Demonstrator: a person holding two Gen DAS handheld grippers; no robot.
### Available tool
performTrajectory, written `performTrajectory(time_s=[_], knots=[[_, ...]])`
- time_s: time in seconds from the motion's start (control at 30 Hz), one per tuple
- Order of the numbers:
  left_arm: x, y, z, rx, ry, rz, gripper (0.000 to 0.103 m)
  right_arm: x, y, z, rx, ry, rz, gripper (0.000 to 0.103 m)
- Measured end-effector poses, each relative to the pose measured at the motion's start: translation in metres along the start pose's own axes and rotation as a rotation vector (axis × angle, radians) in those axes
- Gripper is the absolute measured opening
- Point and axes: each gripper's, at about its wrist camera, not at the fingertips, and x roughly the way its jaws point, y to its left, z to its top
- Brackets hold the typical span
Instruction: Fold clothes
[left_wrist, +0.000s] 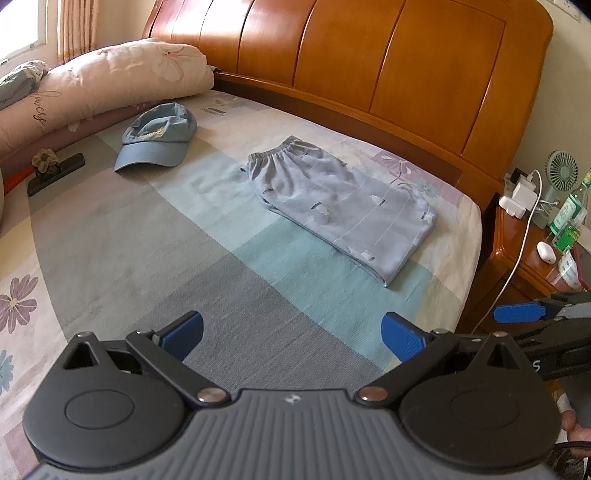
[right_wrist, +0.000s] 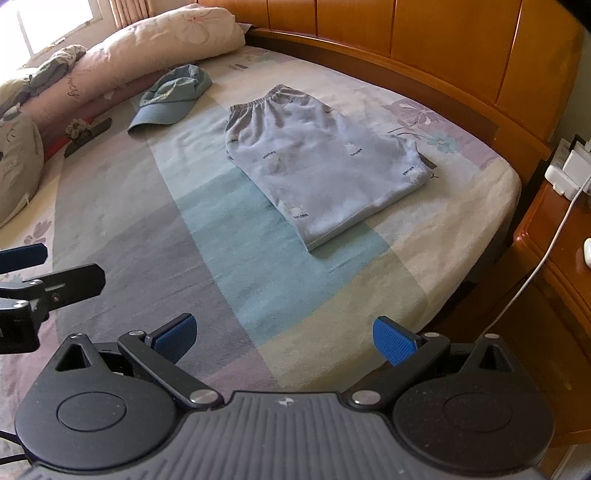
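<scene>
While both grippers wait with fingers wide and empty, the left gripper (left_wrist: 291, 338) and right gripper (right_wrist: 282, 338) point at the light blue printed cotton pants (right_wrist: 317, 162), lying neatly folded at one o'clock on the patchwork bed sheet (right_wrist: 240, 266). Folding looks done.

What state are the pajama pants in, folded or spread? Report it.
Folded: the pajama pants lie as a compact rectangle on the bed, layered edges at the near end.

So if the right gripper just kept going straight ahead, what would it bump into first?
Probably the bedsheet: the open right gripper points down at bare bed. The folded pants lie farther along that line, though depth is hard to judge.
</scene>
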Motion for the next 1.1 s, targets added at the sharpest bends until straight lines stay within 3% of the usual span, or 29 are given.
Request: performTrajectory(time_s=[0.63, 1.1], knots=[[0.005, -0.001, -0.001, 0.008, 0.014, -0.006, 0.102, 0.001, 0.000, 0.003, -0.003, -0.005, 0.007, 0.103], [0.006, -0.001, 0.000, 0.000, 0.010, -0.017, 0.102, -0.009, 0.002, 0.010, -0.014, -0.080, 0.014, 0.103]])
